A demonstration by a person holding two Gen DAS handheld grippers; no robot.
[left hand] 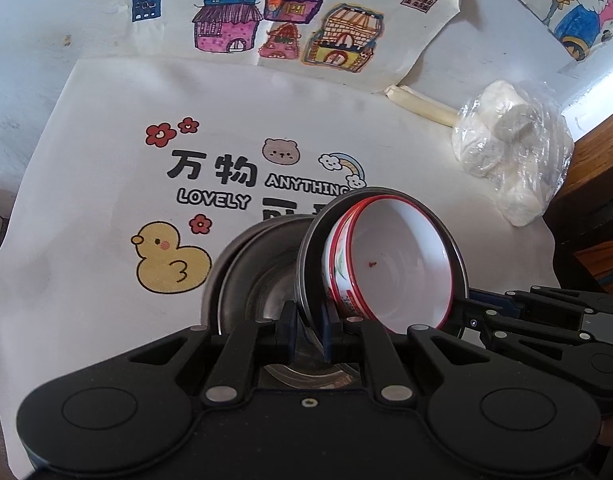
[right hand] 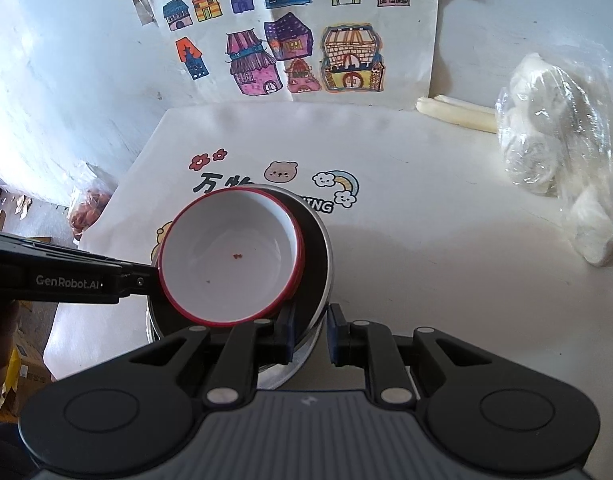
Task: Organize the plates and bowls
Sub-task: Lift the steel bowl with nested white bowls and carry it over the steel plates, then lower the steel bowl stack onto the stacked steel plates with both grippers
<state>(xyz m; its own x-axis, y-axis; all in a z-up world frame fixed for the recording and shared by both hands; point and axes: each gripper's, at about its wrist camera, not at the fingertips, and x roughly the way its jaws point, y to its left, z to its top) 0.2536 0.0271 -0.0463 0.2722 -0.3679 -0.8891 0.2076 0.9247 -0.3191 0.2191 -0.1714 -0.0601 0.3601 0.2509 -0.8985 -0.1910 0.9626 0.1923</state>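
Note:
A white bowl with a red rim [left hand: 398, 264] sits inside a steel plate [left hand: 306, 272] that is tilted up on edge. Both hang above a stack of steel plates [left hand: 242, 276] lying on the cloth. My left gripper [left hand: 309, 320] is shut on the tilted plate's near rim. In the right wrist view the bowl [right hand: 230, 256] rests in the same steel plate [right hand: 322, 256]. My right gripper [right hand: 311, 330] straddles that plate's rim with its jaws apart. The left gripper reaches in from the left [right hand: 138, 280].
A printed cloth [left hand: 106, 184] covers the table. Drawings of houses [left hand: 290, 20] lean on the wall behind. A plastic bag of white lumps [left hand: 514, 152] and a pale roll [left hand: 422, 102] lie at the right. The table's edge runs along the right.

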